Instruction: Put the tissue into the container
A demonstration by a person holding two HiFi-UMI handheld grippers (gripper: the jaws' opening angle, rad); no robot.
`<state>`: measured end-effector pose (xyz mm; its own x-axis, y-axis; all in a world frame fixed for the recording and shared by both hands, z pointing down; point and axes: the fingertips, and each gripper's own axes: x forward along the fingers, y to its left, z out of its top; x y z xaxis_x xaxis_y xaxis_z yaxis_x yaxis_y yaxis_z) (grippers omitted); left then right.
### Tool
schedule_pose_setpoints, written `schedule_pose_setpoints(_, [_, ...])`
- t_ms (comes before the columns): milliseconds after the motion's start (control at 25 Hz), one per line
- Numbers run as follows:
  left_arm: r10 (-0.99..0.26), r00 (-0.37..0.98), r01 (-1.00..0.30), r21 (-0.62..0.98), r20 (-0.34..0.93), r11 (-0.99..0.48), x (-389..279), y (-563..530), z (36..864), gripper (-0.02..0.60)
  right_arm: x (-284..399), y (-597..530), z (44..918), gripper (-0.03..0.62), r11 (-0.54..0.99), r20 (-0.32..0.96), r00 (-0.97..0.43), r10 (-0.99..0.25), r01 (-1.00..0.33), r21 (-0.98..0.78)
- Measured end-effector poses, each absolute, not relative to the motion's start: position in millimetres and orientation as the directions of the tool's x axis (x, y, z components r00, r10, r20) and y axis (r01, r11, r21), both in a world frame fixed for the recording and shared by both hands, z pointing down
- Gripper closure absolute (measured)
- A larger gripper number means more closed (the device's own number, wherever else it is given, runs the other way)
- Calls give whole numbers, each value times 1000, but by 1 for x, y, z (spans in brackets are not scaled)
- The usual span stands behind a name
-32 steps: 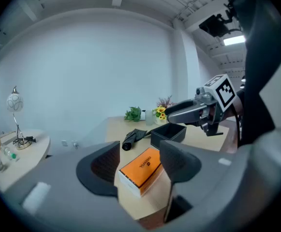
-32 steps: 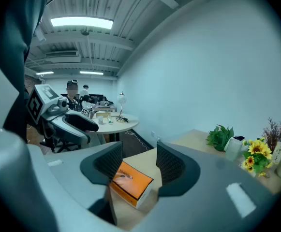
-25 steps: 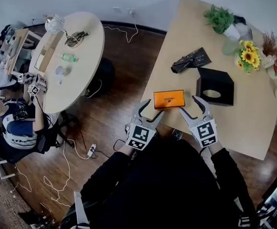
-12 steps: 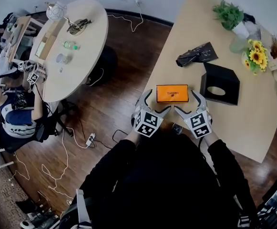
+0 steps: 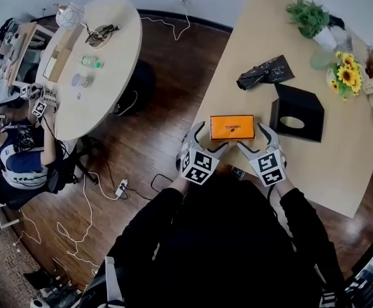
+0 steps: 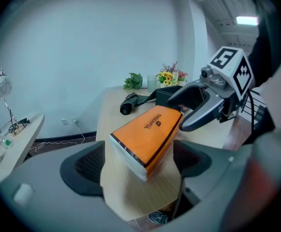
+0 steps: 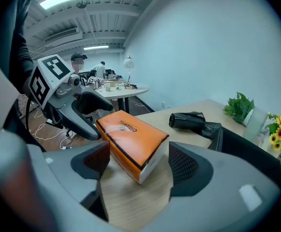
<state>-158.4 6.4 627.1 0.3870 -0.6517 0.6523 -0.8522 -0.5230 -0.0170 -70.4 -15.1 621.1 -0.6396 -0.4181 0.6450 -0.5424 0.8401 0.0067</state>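
Observation:
An orange tissue pack (image 5: 232,126) lies flat near the front edge of the light wooden table (image 5: 340,165). To its right stands the black container (image 5: 293,120) with an oval hole in its top. My left gripper (image 5: 210,138) is at the pack's left end and my right gripper (image 5: 253,137) at its right end. In the left gripper view the pack (image 6: 147,132) sits between the closing jaws of the left gripper (image 6: 139,163), with gaps at the pads. In the right gripper view the pack (image 7: 130,139) lies between the closing jaws of the right gripper (image 7: 138,161), untouched.
A crumpled black bag (image 5: 261,73) lies behind the pack. A green plant (image 5: 309,18) and sunflowers (image 5: 344,70) stand at the table's far right. A round table (image 5: 93,63) with small items, a seated person (image 5: 19,162) and floor cables (image 5: 103,197) are at the left.
Over the second both grippers have drawn in from the table's front edge to the pack's two ends, with wider jaws. Since half a second ago almost nothing has moved.

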Motion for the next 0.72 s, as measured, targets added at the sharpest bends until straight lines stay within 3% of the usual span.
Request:
schedule_pose_setpoints(280, [-640, 425, -833, 1, 640, -553, -154, 6, 627, 275, -70, -17, 623, 294, 847, 634, -670, -386, -530, -44])
schedule_pose_setpoints(400, [-639, 437, -832, 13, 633, -555, -153, 6, 630, 290, -74, -14, 626, 350, 855, 630, -685, -366, -515, -64])
schedule_pose_setpoints(720, [-632, 443, -832, 28, 635, -554, -152, 6, 629, 321, -74, -14, 627, 395, 850, 629, -692, -353, -518, -93])
